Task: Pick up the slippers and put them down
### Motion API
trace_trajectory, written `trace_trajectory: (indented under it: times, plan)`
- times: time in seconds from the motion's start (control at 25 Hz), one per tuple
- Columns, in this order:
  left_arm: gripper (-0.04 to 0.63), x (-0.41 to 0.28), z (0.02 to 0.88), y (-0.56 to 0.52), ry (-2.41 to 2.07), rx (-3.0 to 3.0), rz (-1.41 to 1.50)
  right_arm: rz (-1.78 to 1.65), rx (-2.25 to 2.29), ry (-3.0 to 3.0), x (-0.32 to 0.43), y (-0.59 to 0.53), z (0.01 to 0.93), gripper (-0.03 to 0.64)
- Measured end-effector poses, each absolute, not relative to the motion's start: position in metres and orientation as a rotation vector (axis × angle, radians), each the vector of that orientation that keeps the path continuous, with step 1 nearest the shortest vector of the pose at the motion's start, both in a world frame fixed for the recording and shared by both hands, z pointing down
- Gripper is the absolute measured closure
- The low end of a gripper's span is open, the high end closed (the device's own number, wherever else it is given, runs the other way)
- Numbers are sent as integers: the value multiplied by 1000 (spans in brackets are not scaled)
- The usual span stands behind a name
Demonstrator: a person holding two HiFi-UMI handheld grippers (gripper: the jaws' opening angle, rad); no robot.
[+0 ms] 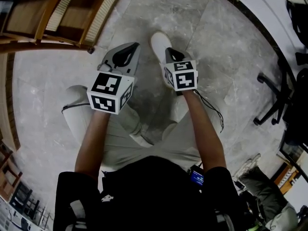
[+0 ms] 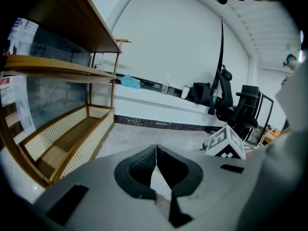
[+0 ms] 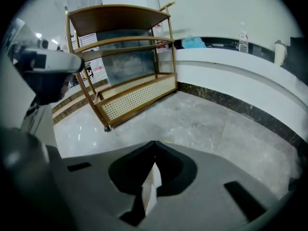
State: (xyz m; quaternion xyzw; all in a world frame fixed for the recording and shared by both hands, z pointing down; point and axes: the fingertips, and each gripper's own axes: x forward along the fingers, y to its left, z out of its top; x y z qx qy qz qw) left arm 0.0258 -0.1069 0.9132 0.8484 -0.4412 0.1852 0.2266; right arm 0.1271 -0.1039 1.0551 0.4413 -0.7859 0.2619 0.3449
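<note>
Slipper (image 1: 160, 43) partly hid, R fingers (image 3: 127, 170) clamped on it; L fingers (image 2: 137, 170) closed.

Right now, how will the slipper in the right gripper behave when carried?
The slipper shows as a thin white edge in the shut right gripper, so it is probably light and floppy. Pinched by one edge, it may swing.

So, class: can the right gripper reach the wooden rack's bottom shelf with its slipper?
Probably, after a step closer: only bare floor lies between the right gripper, jaws shut on the white slipper, and the wooden rack; the shelf's low rattan wall must be cleared.
</note>
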Motion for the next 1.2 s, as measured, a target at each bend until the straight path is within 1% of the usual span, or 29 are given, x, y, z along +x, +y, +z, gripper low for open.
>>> trace_trajectory:
  times: [0.24, 0.36, 0.52, 1.0, 1.2]
  plan:
    - [589, 18, 897, -113, -1226, 2319, 490, 609, 1161, -2187, 109, -118, 982, 618]
    - [589, 12, 881, -118, -1229, 2290, 443, 589, 1155, -2243, 104, -122, 945, 618]
    - [589, 4, 853, -113, -1249, 2282, 463, 579, 1129, -2273, 99, -119, 900, 618]
    - [589, 19, 719, -99, -1239, 2252, 440, 566, 1118, -2380, 96, -108, 719, 618]
    - [589, 24, 656, -101, -1229, 2262, 486, 577, 1126, -2396, 100, -109, 649, 618]
